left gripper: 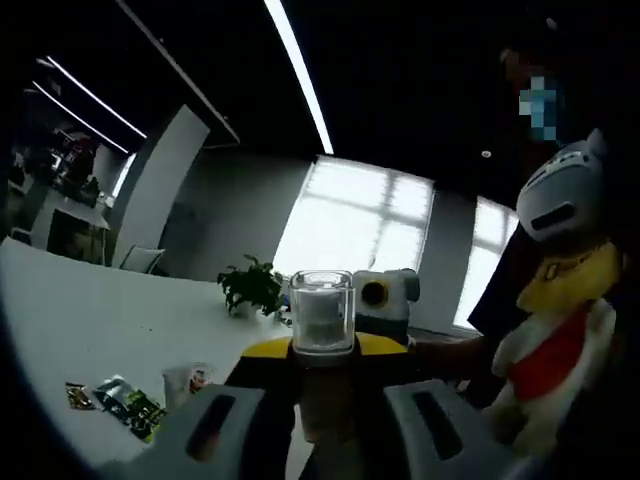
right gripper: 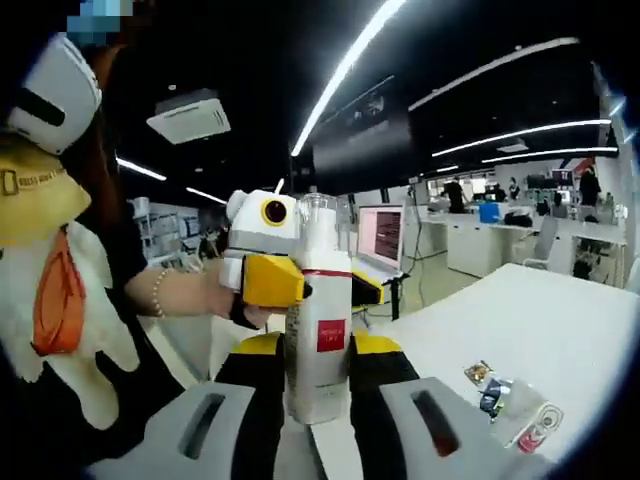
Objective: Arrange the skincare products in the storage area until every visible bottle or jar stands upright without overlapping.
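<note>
Standing upright with its long axis vertical, the bottle [right gripper: 318, 330] is clamped between the right gripper [right gripper: 318, 400] jaws while the left gripper [right gripper: 300, 282] pinches its neck, both held above the table [right gripper: 540, 320] edge.

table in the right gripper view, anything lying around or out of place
Yes: small printed sachets lie flat and loosely piled on the white table, not standing. The white bottle with a red label is held upright in the right tool.
</note>
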Available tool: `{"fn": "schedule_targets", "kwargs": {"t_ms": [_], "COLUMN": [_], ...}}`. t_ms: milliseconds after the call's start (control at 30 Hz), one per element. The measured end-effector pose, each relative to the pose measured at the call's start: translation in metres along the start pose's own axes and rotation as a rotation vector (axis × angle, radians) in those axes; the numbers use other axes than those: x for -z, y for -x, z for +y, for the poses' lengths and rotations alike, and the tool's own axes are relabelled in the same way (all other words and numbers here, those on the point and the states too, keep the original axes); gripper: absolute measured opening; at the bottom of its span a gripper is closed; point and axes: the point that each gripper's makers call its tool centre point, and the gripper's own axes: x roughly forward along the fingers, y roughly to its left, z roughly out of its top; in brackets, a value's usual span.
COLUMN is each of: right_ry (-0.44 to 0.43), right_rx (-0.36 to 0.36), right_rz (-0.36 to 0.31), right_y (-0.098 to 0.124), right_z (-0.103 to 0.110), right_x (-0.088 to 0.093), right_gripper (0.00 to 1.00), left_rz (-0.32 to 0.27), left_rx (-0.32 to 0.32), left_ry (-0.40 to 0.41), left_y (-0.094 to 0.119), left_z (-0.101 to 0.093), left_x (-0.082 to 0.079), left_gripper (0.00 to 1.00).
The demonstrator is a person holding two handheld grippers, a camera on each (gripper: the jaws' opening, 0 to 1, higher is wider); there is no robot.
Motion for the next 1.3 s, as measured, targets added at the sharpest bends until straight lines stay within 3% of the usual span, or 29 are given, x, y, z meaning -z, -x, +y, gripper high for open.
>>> {"fn": "schedule_targets", "kwargs": {"t_ms": [67,167,267,400,467,567,700,800,933,1033,1233,1300], "right_ry": [0.013,0.042,0.066,0.072,0.063,0.050,0.036,0.028,0.100,0.146,0.250,0.277], "right_rx": [-0.057,-0.077,-0.044,0.022,0.043,0.097,0.226,0.306,0.497,0.592,0.712,0.730], "right_rz": [0.026,0.047,0.027,-0.009,-0.013,-0.031,-0.022,-0.013,0.054,0.088,0.153,0.162], "right_y": [-0.001,-0.002,-0.003,-0.005,-0.005,-0.004,-0.005,-0.004,0.003,0.004,0.010,0.008], "right_z": [0.011,0.016,0.015,0.006,0.003,-0.005,-0.022,-0.033,-0.056,-0.064,-0.073,-0.074], "right_x": [-0.001,-0.003,-0.010,-0.017,-0.018,-0.021,-0.017,-0.012,-0.002,0.002,0.010,0.013], "right_gripper": [0.23,0.22,0.22,0.21,0.21,0.21,0.21,0.21,0.21,0.21,0.21,0.21], "left_rz": [0.034,0.041,0.006,-0.062,-0.068,-0.083,-0.093,-0.072,-0.065,-0.089,-0.081,-0.077], "left_rx": [0.055,0.074,0.075,0.027,0.001,-0.053,-0.129,-0.222,-0.390,-0.474,-0.566,-0.606], "left_ry": [-0.058,-0.063,-0.052,-0.037,-0.040,-0.021,-0.004,0.008,0.054,0.065,0.119,0.099], "left_y": [0.000,0.001,0.003,0.002,0.001,0.001,0.003,0.006,0.009,0.008,0.009,0.011], "left_z": [-0.010,-0.014,-0.012,-0.004,-0.001,0.008,0.023,0.037,0.057,0.063,0.071,0.074], "left_x": [0.001,0.001,-0.005,-0.017,-0.018,-0.021,-0.020,-0.014,-0.004,0.000,0.008,0.010], "left_gripper": [0.16,0.16,0.16,0.16,0.16,0.17,0.18,0.18,0.18,0.17,0.15,0.15]}}
